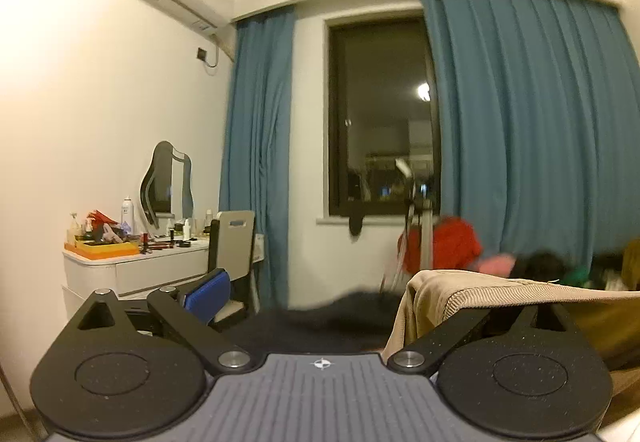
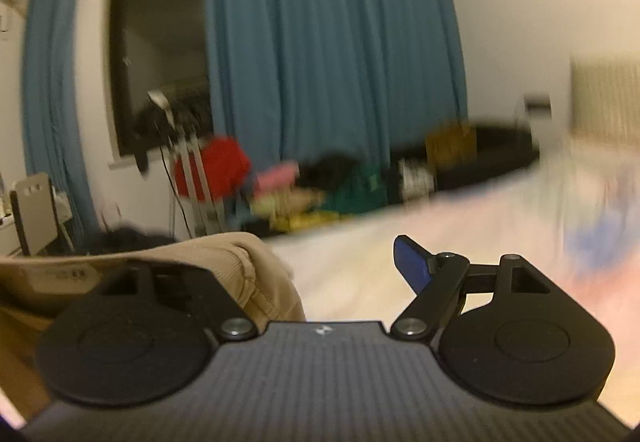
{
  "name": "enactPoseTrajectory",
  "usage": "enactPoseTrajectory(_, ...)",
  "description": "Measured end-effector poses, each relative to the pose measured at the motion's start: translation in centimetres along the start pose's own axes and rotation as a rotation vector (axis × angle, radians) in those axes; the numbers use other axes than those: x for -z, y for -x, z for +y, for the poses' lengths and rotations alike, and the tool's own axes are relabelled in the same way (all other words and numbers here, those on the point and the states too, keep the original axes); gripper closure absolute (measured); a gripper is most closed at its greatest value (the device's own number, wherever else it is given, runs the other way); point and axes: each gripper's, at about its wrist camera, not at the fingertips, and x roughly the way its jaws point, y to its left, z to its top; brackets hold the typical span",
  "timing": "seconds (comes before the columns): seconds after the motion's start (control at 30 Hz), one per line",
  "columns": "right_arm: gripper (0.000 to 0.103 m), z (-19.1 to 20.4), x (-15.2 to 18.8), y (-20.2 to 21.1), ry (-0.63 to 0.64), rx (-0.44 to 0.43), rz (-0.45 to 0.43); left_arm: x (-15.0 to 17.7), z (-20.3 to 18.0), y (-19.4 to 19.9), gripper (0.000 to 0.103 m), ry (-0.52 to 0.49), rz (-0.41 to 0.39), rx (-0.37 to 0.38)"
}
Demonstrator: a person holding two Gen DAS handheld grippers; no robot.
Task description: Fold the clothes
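A beige ribbed garment [image 1: 472, 294] hangs draped over the right finger of my left gripper [image 1: 320, 290]. The left blue pad [image 1: 210, 294] stands far out, so the jaws are wide open. In the right wrist view the same beige garment [image 2: 224, 262] lies over the left finger of my right gripper [image 2: 316, 262]. Its right blue pad [image 2: 412, 266] is spread wide. Both covered fingers are hidden by cloth. Both grippers are raised and point toward the window wall.
A pile of clothes [image 2: 320, 186], red, pink, green and black, lies at the far side of the pale bed [image 2: 440, 234]. A drying rack [image 2: 192, 178] stands by the window. A dressing table [image 1: 132, 262] with a mirror and a chair [image 1: 234, 246] are at left.
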Motion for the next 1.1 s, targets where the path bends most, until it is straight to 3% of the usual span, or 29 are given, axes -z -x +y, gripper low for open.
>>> enactPoseTrajectory(0.1, 0.026, 0.0, -7.5, 2.1, -0.004, -0.027, -0.075, -7.3, -0.2, -0.2, 0.002, 0.027, -0.044, 0.02)
enactPoseTrajectory(0.17, 0.026, 0.0, -12.2, 3.7, -0.001, -0.047, -0.115, -11.9, -0.8, 0.9, 0.002, -0.032, -0.105, -0.011)
enactPoseTrajectory(0.27, 0.026, -0.1, -15.4, 5.4, 0.019, -0.056, -0.145, -18.4, -0.4, 3.0, 0.0, -0.027, -0.166, -0.004)
enactPoseTrajectory(0.43, 0.026, -0.2, -20.2, 8.2, 0.054, -0.068, -0.189, -26.1, 1.1, 6.5, 0.0, 0.029, -0.232, 0.053)
enactPoseTrajectory(0.6, 0.026, -0.4, -25.0, 10.9, 0.09, -0.08, -0.233, -31.1, 1.8, 8.0, 0.0, 0.049, -0.197, 0.129)
enactPoseTrajectory(0.73, 0.025, -0.6, -28.9, 13.1, 0.118, -0.089, -0.269, -31.2, 0.9, 5.9, 0.0, 0.005, -0.158, 0.146)
enactPoseTrajectory(0.83, 0.022, -0.1, -27.2, 10.2, 0.132, -0.082, -0.221, -29.0, -0.4, 1.7, 0.0, 0.01, -0.076, 0.156)
enactPoseTrajectory(1.0, 0.02, 1.4, -22.2, 0.0, 0.176, -0.044, -0.111, -23.0, -2.9, -9.6, 0.0, 0.004, 0.044, 0.122)
enactPoseTrajectory(1.1, 0.019, 1.7, -18.5, -7.9, 0.18, -0.037, -0.03, -17.8, -5.4, -16.4, 0.0, -0.028, 0.069, 0.092)
